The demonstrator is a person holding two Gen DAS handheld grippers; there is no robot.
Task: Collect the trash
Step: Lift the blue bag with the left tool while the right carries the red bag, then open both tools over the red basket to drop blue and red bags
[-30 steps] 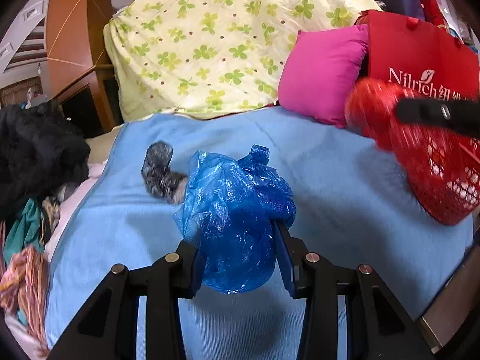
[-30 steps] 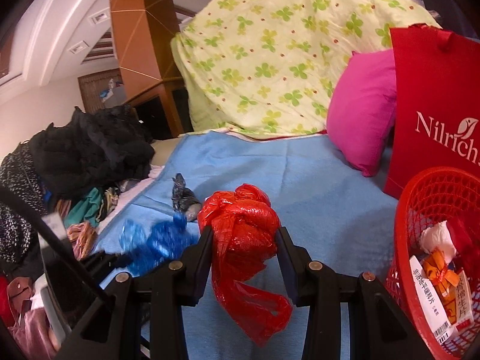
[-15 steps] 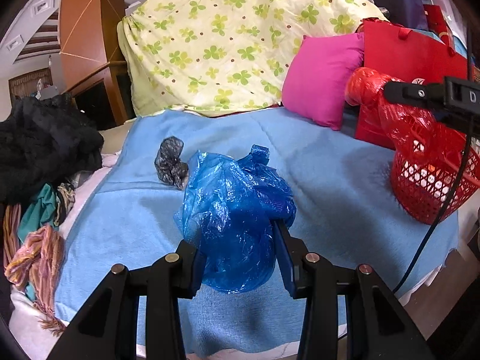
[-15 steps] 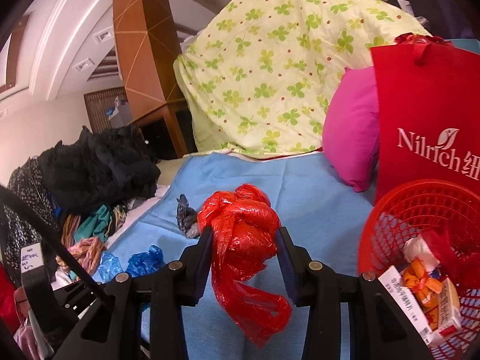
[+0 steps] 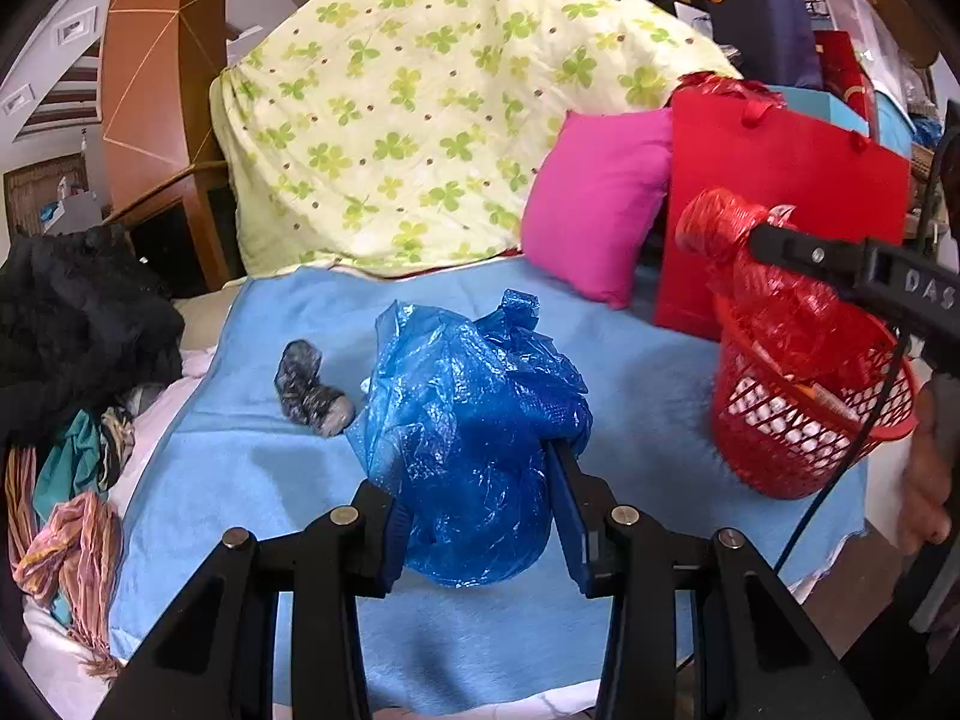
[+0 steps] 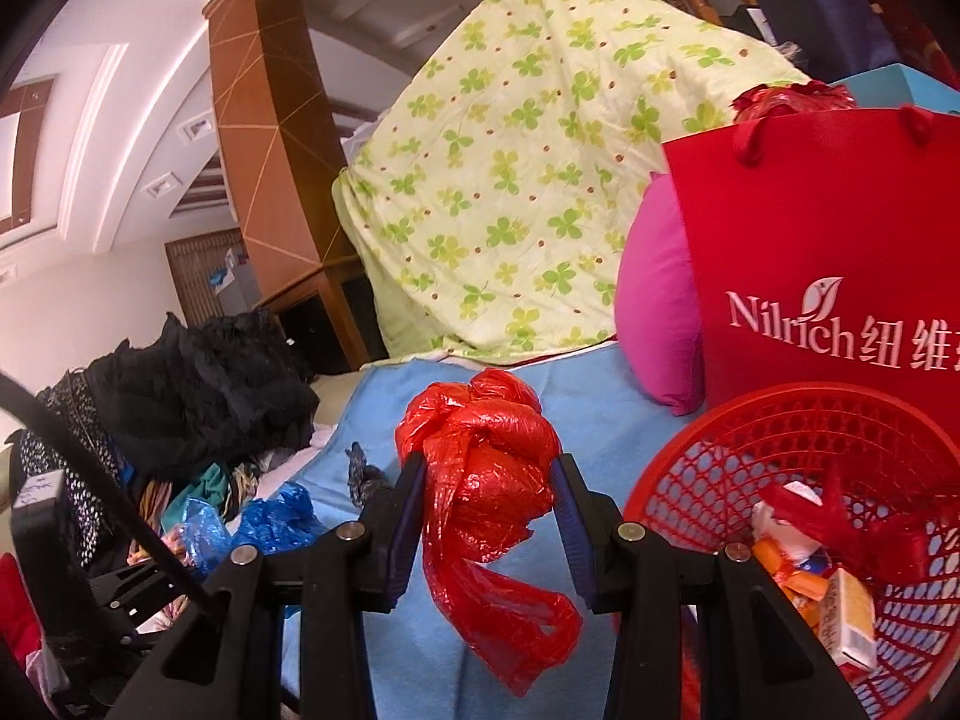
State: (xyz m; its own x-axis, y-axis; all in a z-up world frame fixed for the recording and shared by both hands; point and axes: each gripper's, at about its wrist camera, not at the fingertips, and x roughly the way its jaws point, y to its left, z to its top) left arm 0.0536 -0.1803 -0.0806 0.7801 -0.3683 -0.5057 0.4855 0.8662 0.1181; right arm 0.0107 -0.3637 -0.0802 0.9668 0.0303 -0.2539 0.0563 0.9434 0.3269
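Blue plastic bag [image 5: 474, 438]; red plastic bag [image 6: 486, 474]; red mesh basket [image 6: 840, 420]; light-blue blanket [image 5: 240, 468]; magenta pillow [image 5: 594, 210]; pale-yellow quilt [image 5: 420, 120], green clover print; red gift bag [image 6: 840, 228], white lettering.

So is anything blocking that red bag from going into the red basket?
Nothing visible does. The right gripper holds the red bag beside the red basket, whose top is open, with some trash already lying inside.

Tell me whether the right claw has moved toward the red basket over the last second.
Yes. In the left wrist view, the right claw, shut on the red plastic bag, now sits above the red basket's rim; earlier it hung higher against the red Nilrich bag.
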